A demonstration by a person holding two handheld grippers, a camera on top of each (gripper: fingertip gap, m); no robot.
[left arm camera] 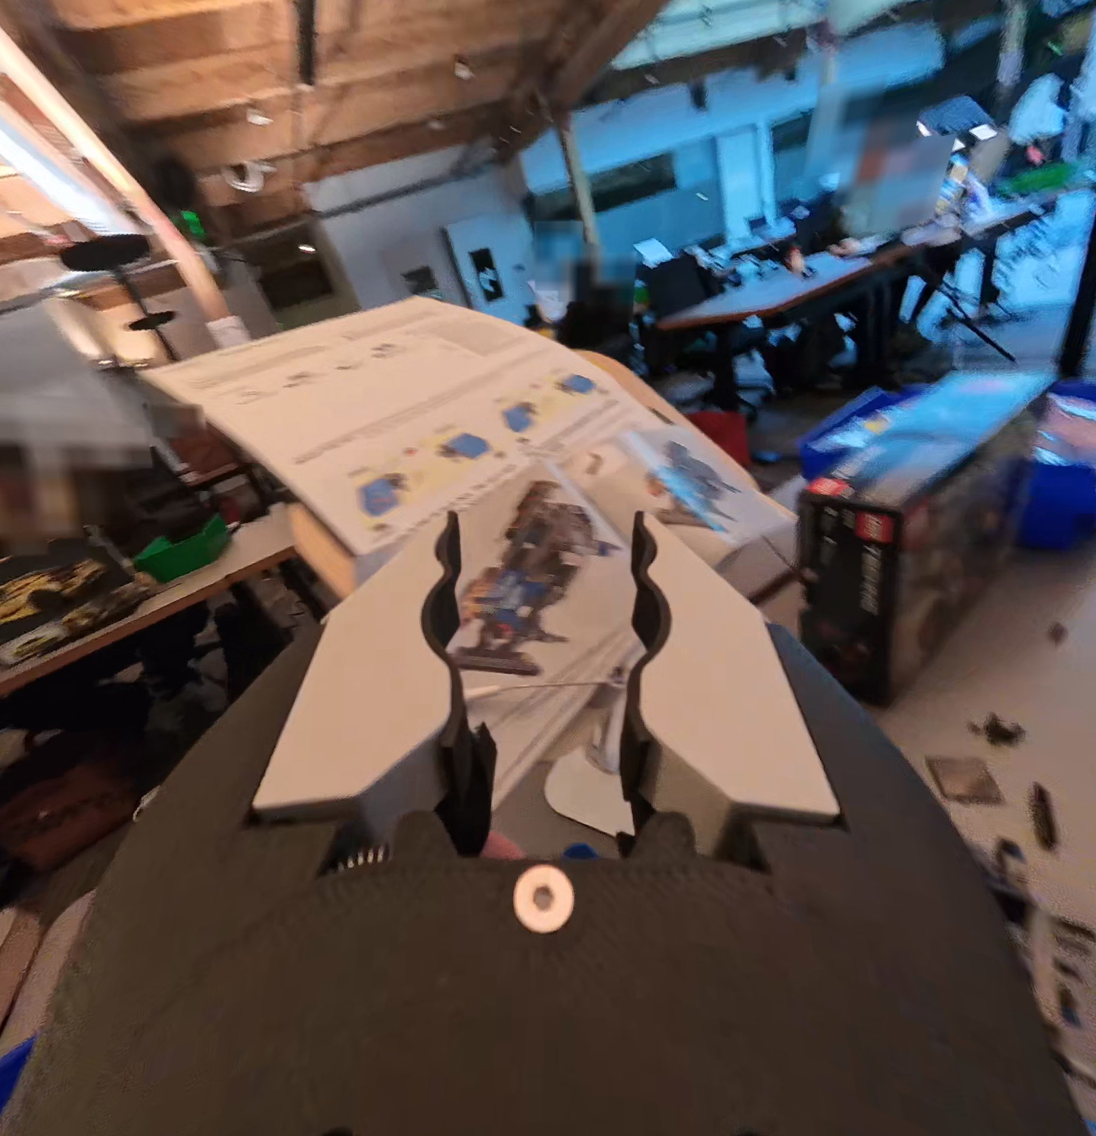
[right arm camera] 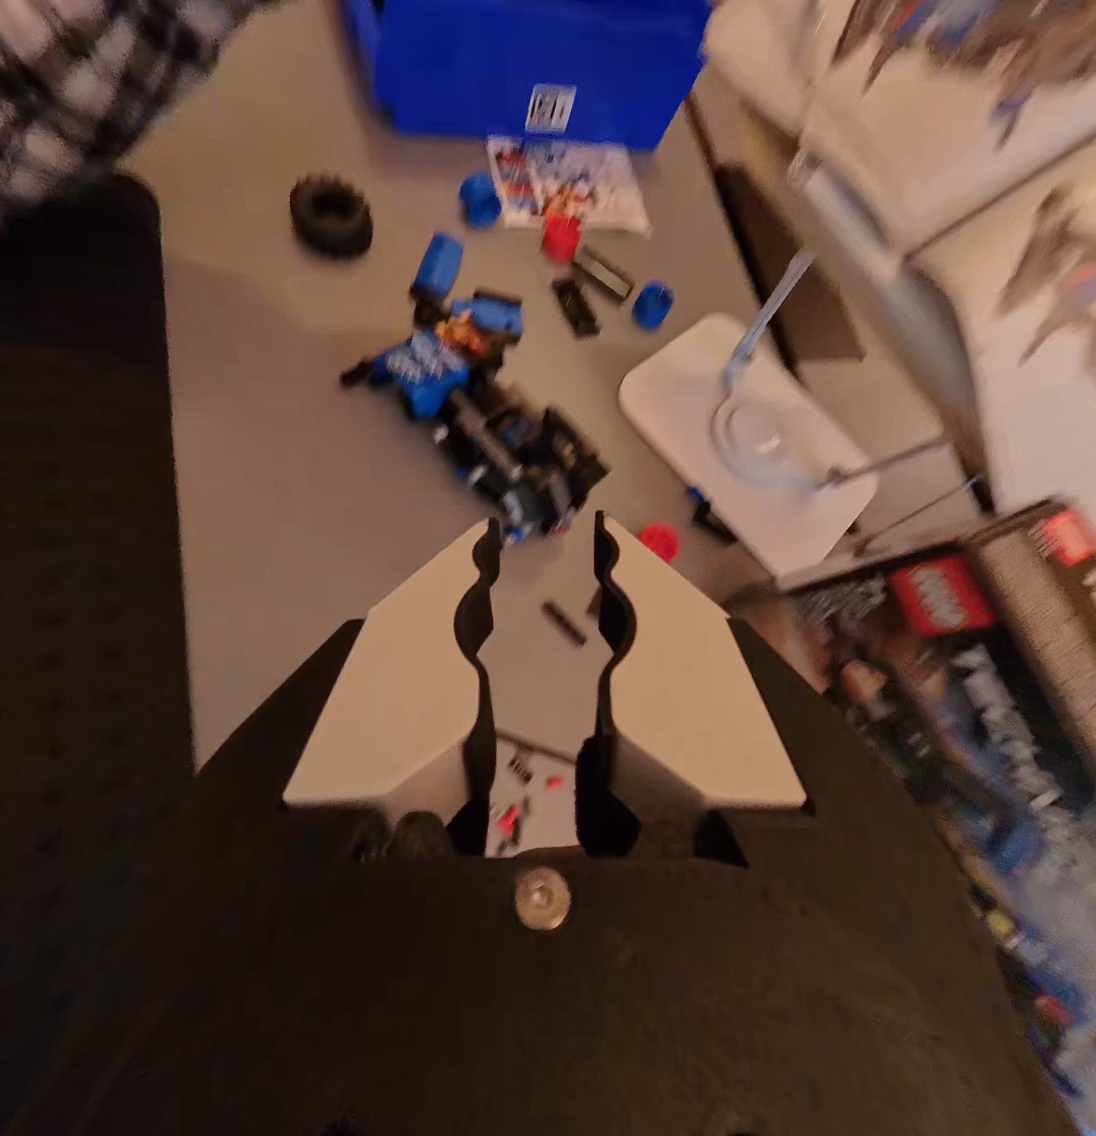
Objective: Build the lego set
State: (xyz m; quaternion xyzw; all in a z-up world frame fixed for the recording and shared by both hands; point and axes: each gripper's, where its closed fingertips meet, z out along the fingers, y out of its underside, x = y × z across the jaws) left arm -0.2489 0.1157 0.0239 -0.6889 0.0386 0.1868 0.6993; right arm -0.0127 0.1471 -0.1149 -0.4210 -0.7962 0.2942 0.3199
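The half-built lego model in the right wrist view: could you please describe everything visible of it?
The model lies flat on the grey table, a long, blurred plastic assembly. Its far half is blue with orange and white touches; its near half is black and boxy. Loose pieces lie around it: a black tyre, blue and red bits. The right gripper hangs open just short of its black end, not touching it.
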